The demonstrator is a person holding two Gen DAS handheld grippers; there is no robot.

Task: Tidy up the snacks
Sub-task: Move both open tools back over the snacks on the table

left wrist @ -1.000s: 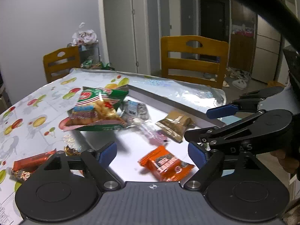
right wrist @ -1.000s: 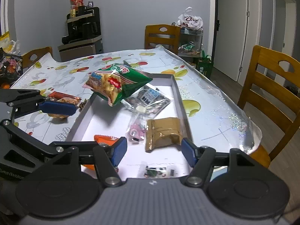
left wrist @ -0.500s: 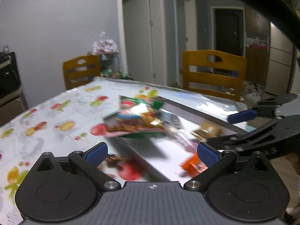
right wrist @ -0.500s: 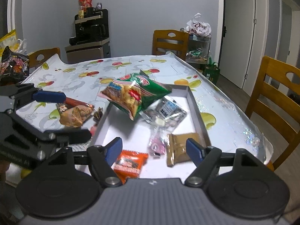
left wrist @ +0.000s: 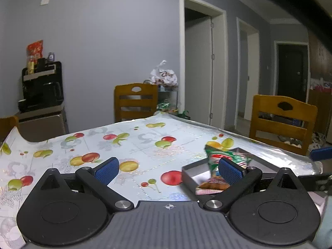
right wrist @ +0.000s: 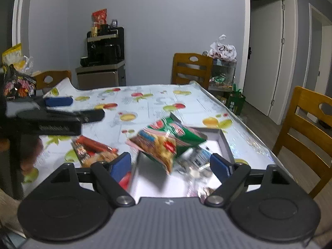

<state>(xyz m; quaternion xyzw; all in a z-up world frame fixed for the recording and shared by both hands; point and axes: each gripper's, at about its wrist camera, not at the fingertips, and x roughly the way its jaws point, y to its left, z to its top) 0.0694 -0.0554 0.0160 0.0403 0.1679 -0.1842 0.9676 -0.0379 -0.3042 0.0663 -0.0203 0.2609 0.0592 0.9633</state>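
Two grippers frame the scene: our left gripper (left wrist: 168, 169) stands fully apart over bare tablecloth (left wrist: 132, 143), holding nothing, while the jaws of our right gripper (right wrist: 170, 164) are opening with nothing clamped between them. We judge both free for the next pick. The green snack bag (right wrist: 168, 141) lies across the near-left edge of the white tray (right wrist: 225, 143), and wrapped snacks (right wrist: 91, 149) wait outside that edge.

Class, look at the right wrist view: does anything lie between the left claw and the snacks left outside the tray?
Nothing visible: the left claw hangs open above the loose snacks beside the tray, with only tablecloth between.
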